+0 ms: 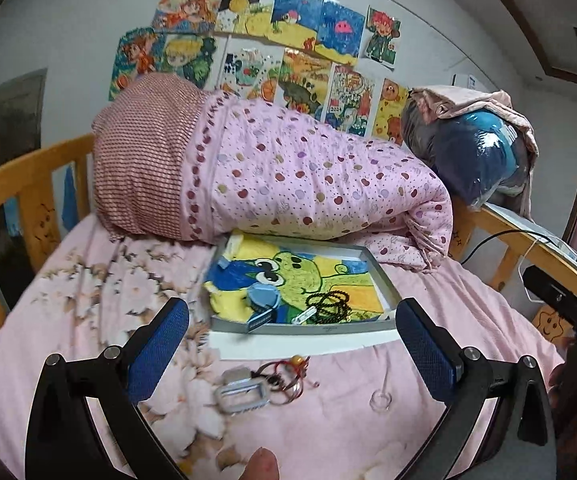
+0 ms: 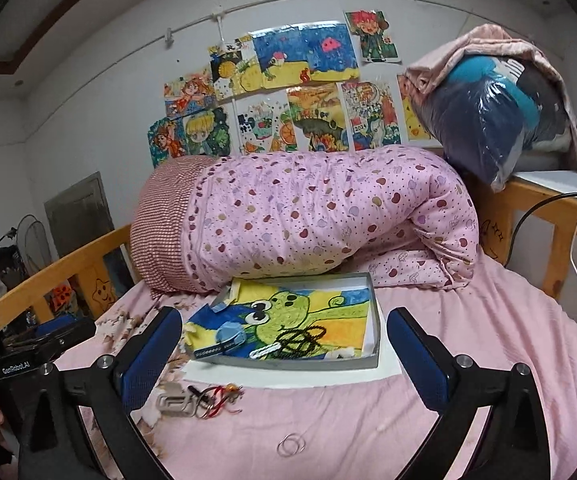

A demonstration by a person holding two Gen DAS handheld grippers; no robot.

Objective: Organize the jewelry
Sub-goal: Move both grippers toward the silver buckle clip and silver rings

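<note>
Jewelry awaits sorting: your left gripper [image 1: 292,344] and right gripper [image 2: 284,354] hover spread wide, empty, before the tray [image 2: 288,360], where black beads [image 2: 302,340] lie; red-corded pieces [image 2: 216,396] and thin rings [image 2: 290,445] remain outside, nearer you.

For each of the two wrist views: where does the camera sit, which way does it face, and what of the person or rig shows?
Left wrist: on the left gripper, facing the tray and quilt; blue pads, a fingertip, and the right gripper at the right edge show.
Right wrist: on the right gripper, same direction; the left gripper shows at left.
Shared: tray, black bead string, red-string bracelets.
</note>
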